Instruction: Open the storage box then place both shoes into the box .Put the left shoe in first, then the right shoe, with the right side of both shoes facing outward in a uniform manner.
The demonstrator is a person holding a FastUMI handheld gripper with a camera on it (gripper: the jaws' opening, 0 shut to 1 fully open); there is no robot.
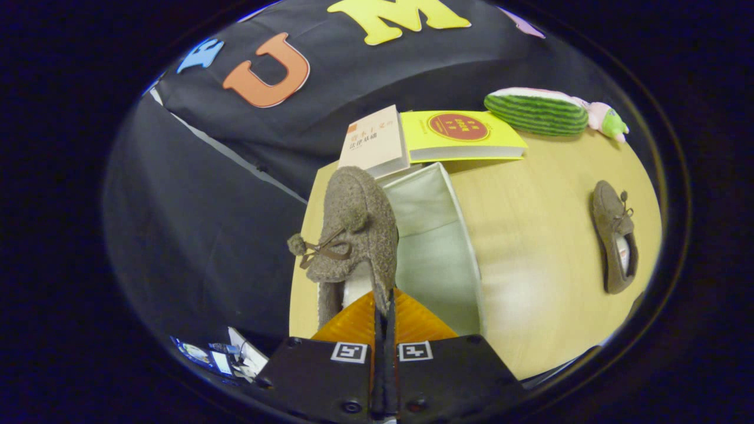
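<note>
- Two shoes in play: one fuzzy brown shoe (pixel 353 229) pinched in the claw (pixel 383 312), toe pointing away, bow and pom-pom showing on its upper; second shoe (pixel 614 238) lying on the table (pixel 530 247) well off to the claw's right, untouched.
- Fingers nearly closed, clamped on the heel collar of the held shoe; collar edge squeezed between both pads.
- Storage box (pixel 436 247) already open, pale lining visible, directly beyond the fingertips and just right of the held shoe. No lid seen.
- Held shoe hanging over the box's left wall, partly over the interior, partly over the table's left strip. Cannot tell whether the sole touches the rim.
- Judged step: lowering the first shoe into the box. Whether this is the left shoe, not certain from here.
- Next move likely calls for a shift right to bring the shoe clear inside the walls, a check on which side faces outward, then descent and release.
- Edges: table's left edge close beside the shoe, dark booth wall past it; little room that way.
- Two books (pixel 436 138) lying against the box's far end; forward travel limited.
- Striped plush toy (pixel 539 112) far beyond and right, out of the path.
- Open tabletop between box and second shoe; ample room for the next reach.
</note>
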